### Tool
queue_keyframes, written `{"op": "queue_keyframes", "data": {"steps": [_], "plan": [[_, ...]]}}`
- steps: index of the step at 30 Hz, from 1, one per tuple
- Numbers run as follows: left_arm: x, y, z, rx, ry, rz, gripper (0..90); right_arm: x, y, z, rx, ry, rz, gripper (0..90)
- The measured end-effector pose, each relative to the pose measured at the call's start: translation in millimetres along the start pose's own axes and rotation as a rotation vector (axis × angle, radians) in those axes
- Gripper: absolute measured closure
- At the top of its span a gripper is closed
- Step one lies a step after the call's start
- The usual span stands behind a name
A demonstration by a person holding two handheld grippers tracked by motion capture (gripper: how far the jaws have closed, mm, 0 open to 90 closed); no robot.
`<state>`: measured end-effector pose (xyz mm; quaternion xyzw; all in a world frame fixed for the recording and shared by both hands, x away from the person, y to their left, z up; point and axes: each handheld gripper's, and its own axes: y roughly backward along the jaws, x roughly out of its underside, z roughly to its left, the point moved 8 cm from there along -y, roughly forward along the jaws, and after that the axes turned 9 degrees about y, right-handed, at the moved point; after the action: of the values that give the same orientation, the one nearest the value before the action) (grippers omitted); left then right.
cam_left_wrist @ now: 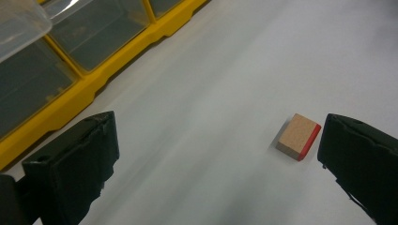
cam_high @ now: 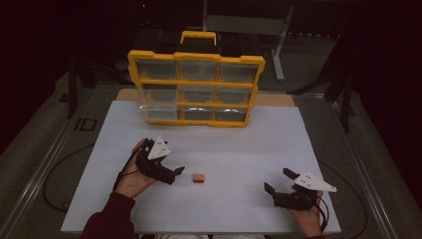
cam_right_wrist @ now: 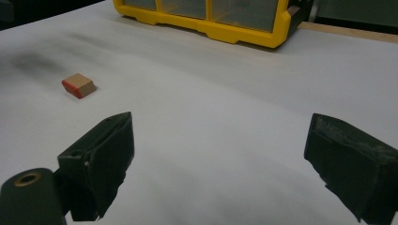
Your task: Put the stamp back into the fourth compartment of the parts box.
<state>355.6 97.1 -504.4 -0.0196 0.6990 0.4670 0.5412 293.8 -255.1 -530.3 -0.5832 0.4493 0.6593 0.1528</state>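
A small tan wooden block with a red edge (cam_high: 198,178) lies on the white table sheet (cam_high: 234,144). My left gripper (cam_high: 177,172) is open just left of it; in the left gripper view the block (cam_left_wrist: 298,136) lies beside the right jaw, slightly ahead of the gap. My right gripper (cam_high: 278,181) is open near the front right edge, holding nothing; in the right gripper view the block (cam_right_wrist: 79,85) lies far off to the left.
A yellow organizer case (cam_high: 196,87) with clear compartment bins stands upright at the back of the sheet; its lower bins (cam_left_wrist: 56,51) and bottom rim (cam_right_wrist: 206,16) show in the gripper views. Dark floor and metal frame legs surround the table.
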Motion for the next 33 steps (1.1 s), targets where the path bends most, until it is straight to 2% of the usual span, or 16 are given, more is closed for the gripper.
{"op": "queue_keyframes", "data": {"steps": [10,22,33], "plan": [[-4.7,-11.6,-8.4,0.026,-0.027,0.026,0.0,0.1,-1.9,0.8,-0.006,0.000,0.001,8.8],[-6.6,-30.2,-18.7,0.050,-0.066,0.080,0.0,-0.3,-2.1,0.2,-0.009,0.000,-0.003,8.9],[-2.4,-41.0,-23.1,0.102,-0.078,0.135,0.0,-0.3,-1.9,0.7,-0.011,0.000,-0.002,8.9]]}}
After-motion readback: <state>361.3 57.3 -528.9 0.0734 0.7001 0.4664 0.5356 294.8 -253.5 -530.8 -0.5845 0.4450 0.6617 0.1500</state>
